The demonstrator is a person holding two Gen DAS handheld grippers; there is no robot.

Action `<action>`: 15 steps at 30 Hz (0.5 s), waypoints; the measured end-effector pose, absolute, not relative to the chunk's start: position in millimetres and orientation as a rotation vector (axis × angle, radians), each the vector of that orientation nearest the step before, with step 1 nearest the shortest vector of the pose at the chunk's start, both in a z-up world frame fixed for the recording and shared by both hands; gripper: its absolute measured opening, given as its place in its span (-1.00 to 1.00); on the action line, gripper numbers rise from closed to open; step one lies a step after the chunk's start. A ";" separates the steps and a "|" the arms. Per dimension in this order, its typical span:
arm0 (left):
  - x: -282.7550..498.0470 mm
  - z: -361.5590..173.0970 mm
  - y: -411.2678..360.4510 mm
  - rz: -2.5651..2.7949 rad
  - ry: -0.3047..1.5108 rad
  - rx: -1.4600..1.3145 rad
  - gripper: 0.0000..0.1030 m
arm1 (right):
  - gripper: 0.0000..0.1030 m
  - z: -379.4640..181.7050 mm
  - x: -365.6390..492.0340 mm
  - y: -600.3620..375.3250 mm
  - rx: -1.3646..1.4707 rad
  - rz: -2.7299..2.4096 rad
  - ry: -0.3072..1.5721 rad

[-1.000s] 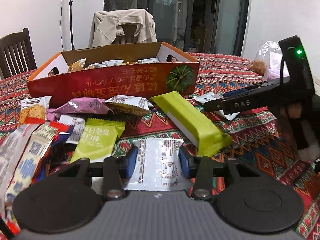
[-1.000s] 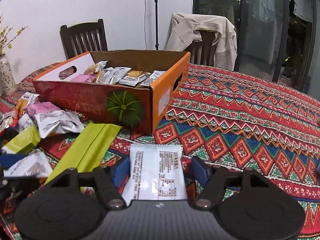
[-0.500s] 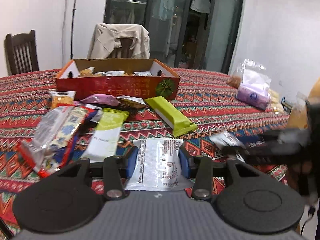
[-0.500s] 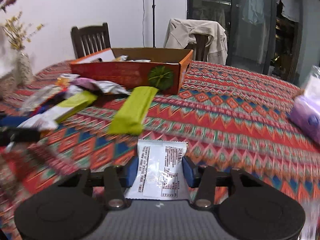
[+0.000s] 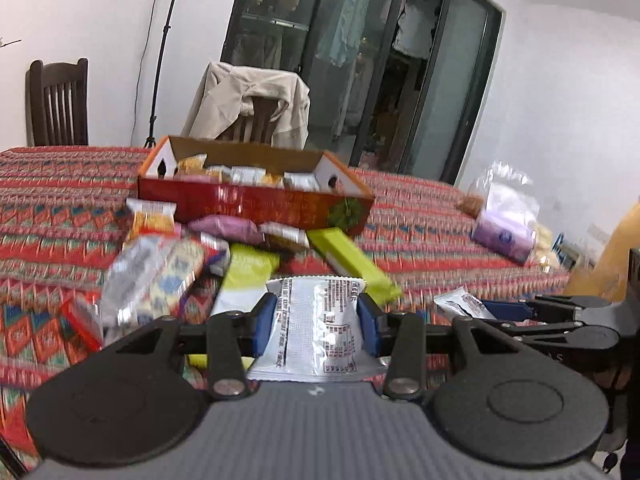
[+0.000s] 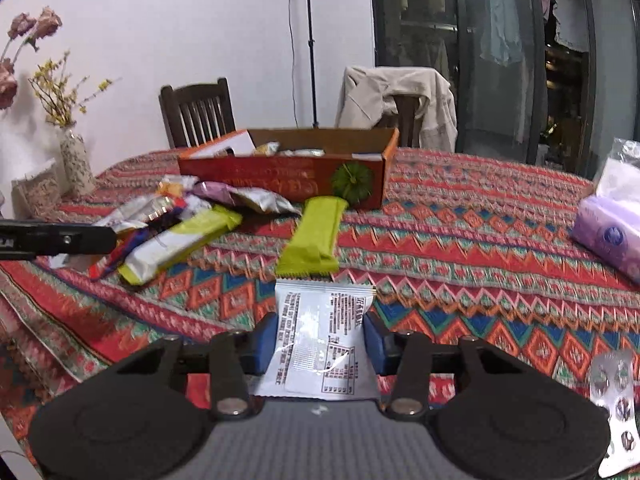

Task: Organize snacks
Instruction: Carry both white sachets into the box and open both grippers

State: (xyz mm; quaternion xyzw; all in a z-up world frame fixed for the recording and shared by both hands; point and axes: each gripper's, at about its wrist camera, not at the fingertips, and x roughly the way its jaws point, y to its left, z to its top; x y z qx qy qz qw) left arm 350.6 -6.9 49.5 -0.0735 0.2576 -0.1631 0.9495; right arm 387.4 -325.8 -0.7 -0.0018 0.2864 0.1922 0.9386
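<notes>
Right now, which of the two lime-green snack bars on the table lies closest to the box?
The plain lime-green bar: its far end almost reaches the box by the pumpkin picture. The other, white-ended bar lies farther left among the loose snacks.

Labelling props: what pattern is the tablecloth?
The tablecloth has bands of red, orange, blue and green zigzags and diamonds, clearest in the right wrist view.

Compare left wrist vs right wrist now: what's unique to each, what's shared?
Left wrist only: the right gripper side-on, holding a packet, and the left gripper shut on a silver packet.
Right wrist only: a vase of dried flowers, a blister pack, and its own white packet clamped.
Both: the orange box with snacks inside, the long green bar, the loose snack pile, the purple tissue pack, the patterned tablecloth.
</notes>
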 end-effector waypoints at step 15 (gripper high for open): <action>626.3 84.4 21.4 -0.219 0.624 -0.165 -0.12 | -0.13 76.4 629.7 -261.7 -0.026 0.429 0.545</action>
